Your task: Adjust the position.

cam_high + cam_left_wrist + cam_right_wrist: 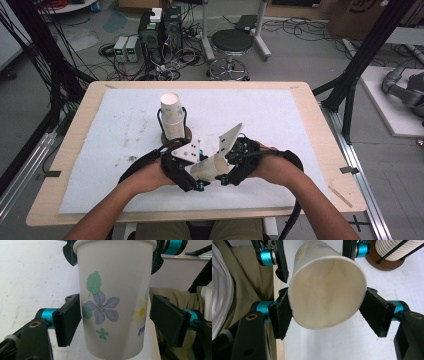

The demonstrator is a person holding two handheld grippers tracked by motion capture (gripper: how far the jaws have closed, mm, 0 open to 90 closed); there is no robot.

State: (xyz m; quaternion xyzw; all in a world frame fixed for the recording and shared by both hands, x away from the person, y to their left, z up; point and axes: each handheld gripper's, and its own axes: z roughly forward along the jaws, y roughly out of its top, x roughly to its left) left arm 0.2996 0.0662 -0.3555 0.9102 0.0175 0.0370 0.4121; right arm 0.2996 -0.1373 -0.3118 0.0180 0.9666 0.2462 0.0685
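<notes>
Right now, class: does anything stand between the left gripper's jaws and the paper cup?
Nothing visible does. The paper cup sits directly between the jaws of the left gripper, with at most bare air beside it. The right gripper grips its rim, clear of them.

Robotics lab or research workspace. Wooden table [310,107] under white padded mat [270,120], flanked by black metal frame struts [367,45]. Grey concrete floor [310,60] strewn with tangled cables [165,67]. Desktop computer towers [160,30] and small power units [126,48] stand behind table, beside round black stool [231,42]. Grey robot arm [402,87] lies at right edge.
</notes>
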